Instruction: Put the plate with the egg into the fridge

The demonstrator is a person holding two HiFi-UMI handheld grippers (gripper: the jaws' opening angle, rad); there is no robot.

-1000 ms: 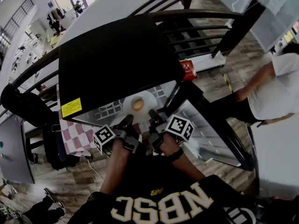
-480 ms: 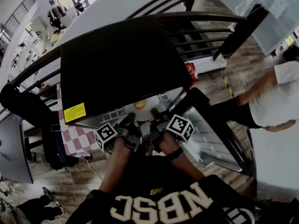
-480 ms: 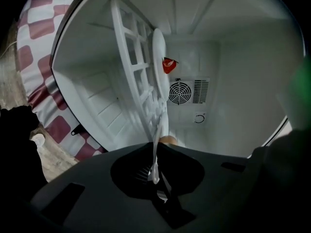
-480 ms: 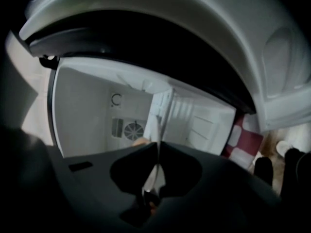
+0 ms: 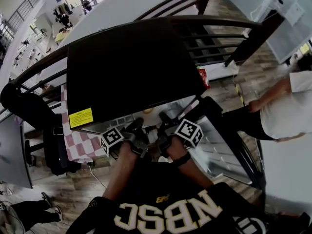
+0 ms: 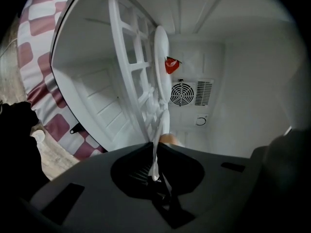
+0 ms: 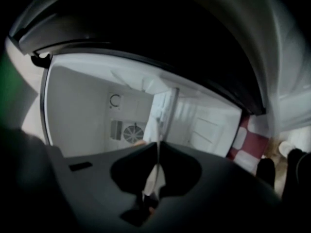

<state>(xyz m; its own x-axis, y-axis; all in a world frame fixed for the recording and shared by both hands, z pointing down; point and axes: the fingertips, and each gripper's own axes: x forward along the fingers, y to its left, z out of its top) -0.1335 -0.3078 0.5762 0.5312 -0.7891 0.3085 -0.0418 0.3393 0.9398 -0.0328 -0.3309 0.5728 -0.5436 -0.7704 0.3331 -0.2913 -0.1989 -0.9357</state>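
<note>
The left gripper [image 6: 154, 154] and right gripper [image 7: 157, 152] are clamping their fingers on opposite rims of the plate [image 6: 161, 67], mid-frame at the fridge [image 6: 243, 81] mouth; it is likely handling stiff, light and slick, with the loose egg [image 6: 168, 139] threatening to roll.

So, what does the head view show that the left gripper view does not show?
Only the head view shows the fridge's black top with its yellow label, the left gripper and right gripper side by side, and a person in a white shirt. Only the left gripper view shows the fridge's white inside, with the round fan grille and the white shelf. Both show the plate and the checked cloth.
</note>
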